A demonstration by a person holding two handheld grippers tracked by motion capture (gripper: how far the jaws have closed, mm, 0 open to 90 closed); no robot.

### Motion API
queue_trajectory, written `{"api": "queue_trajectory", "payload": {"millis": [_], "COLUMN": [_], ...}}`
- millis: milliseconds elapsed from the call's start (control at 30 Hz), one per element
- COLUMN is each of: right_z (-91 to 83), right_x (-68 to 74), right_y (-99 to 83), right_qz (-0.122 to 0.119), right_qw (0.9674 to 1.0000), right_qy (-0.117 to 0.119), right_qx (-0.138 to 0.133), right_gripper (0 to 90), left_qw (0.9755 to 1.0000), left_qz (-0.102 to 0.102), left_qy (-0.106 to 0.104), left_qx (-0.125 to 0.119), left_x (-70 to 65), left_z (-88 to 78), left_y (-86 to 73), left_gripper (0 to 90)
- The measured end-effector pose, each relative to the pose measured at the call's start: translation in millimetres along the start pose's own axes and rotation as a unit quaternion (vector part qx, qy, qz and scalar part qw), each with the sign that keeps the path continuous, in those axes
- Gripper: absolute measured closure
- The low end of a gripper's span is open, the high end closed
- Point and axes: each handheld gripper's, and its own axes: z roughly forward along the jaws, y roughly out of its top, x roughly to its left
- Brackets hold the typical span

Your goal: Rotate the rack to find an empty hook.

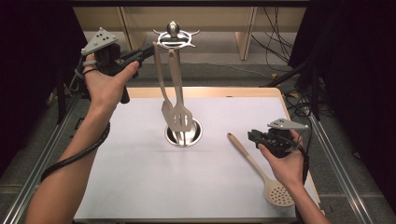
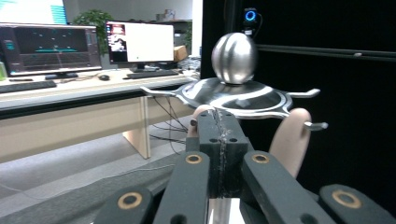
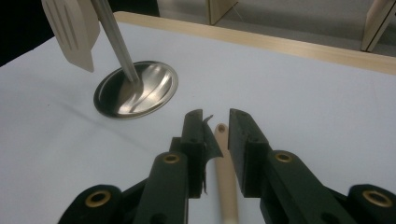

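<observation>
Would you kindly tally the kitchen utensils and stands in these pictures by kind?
Slotted spatulas hanging on the stand: 1
Other hanging utensil, its head partly hidden: 1
Perforated spoons lying on the table: 1
Metal utensil stands: 1
Total: 4

Two bare forearms are seen, each hand carrying a black gripper topped by a grey three-cornered plate with small holes: the left gripper and the right gripper. Brass-coloured rivets are set along the black jaw links. A thick black cable is trailed from each gripper.
</observation>
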Motion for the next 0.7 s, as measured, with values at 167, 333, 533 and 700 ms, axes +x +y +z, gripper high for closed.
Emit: {"api": "queue_trajectory", "payload": {"millis": [167, 333, 533, 700], "right_z": [0.8, -0.5, 0.9, 2.9], "right_x": [1.5, -0.6, 3.1, 3.1], "right_y": [0.3, 0.9, 0.4, -0.3], "right_qz": [0.014, -0.006, 0.02, 0.021], "right_qw": [0.9999, 0.9999, 0.9997, 0.9998], "right_qy": [0.009, -0.007, 0.005, 0.003], "right_qx": [0.003, 0.007, 0.014, 0.005], "right_gripper": [77.1, 76.9, 76.5, 76.3], "left_qw": [1.0, 0.9998, 0.9998, 0.9997], "left_qz": [0.007, -0.01, 0.003, 0.0], "left_qy": [0.007, 0.016, 0.013, 0.014], "left_qx": [-0.002, 0.006, 0.014, 0.018], "left_x": [7.4, 11.5, 20.8, 24.8], "left_z": [4.9, 10.0, 18.2, 23.6], "left_y": [2.7, 3.1, 6.4, 7.5], "left_gripper": [89.4, 89.5, 89.4, 89.4]}}
